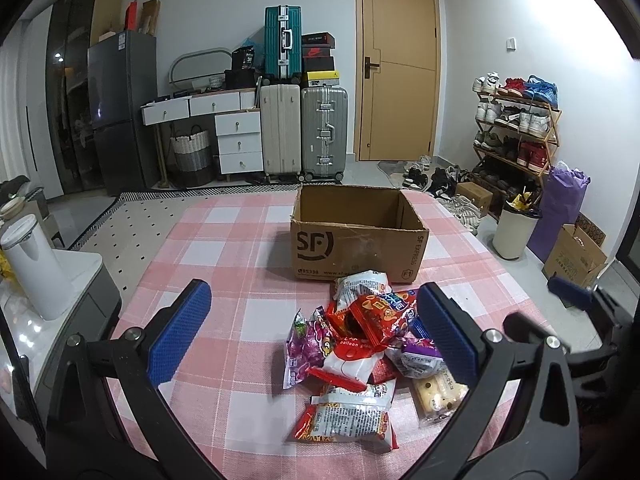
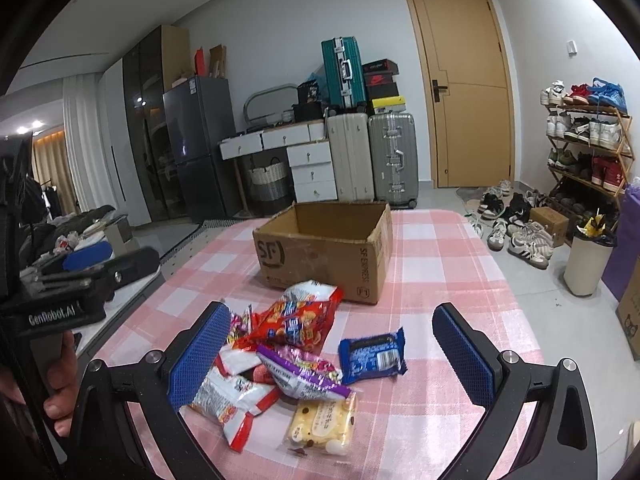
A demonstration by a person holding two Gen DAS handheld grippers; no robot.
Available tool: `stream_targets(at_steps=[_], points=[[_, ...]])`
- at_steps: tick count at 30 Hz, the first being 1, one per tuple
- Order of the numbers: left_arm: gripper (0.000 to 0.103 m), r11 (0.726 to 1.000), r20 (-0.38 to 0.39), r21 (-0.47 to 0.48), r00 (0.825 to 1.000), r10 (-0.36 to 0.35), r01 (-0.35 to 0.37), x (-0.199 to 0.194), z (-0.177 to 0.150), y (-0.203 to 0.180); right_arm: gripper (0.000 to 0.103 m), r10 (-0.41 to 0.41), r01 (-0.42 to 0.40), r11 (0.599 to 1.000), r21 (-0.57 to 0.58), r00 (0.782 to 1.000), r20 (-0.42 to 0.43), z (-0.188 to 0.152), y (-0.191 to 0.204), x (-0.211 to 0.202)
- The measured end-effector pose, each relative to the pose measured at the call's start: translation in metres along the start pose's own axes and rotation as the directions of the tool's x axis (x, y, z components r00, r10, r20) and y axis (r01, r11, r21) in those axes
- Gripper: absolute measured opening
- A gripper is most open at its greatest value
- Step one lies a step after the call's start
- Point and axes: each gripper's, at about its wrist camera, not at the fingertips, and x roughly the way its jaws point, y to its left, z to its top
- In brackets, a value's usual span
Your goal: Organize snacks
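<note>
A pile of snack packets point(image 1: 360, 344) point(image 2: 280, 356) lies on the pink checked tablecloth point(image 1: 224, 240) point(image 2: 436, 264), just in front of an open, empty cardboard box point(image 1: 356, 236) point(image 2: 324, 252) marked SF. A blue packet point(image 2: 373, 355) and a yellow biscuit pack point(image 2: 323, 424) lie at the pile's right edge. My left gripper point(image 1: 312, 336) hovers open over the pile, nothing between its blue pads. My right gripper point(image 2: 332, 360) is open too, straddling the pile's right half. The other gripper shows at each view's edge, held by a hand point(image 2: 60, 384).
A white kettle point(image 1: 32, 268) stands on a low cabinet left of the table. Beyond the table are suitcases point(image 1: 304, 132), a drawer unit point(image 1: 236, 140), a fridge point(image 1: 124, 112) and a door point(image 1: 396, 64). A shoe rack point(image 1: 516, 128), loose shoes and a bin point(image 1: 516, 228) line the right side.
</note>
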Motion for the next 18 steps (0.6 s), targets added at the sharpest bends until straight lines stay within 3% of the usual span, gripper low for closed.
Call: stream_targets(at_steps=[10,18], points=[[0.102,1.0,-0.002,-0.027,1.0,-0.006,0.006,0.007,-0.004,0.009,0.103,0.014,-0.012,1.0,0.016,0.993,-0.119,-0.033,-0.003,0.029],[0.102,0.999,-0.023,-0.051,1.0,-0.013,0.012,0.016,-0.008,0.018,0.103,0.029,-0.022,0.999,0.034,0.97,-0.241,-0.063,-0.006,0.058]])
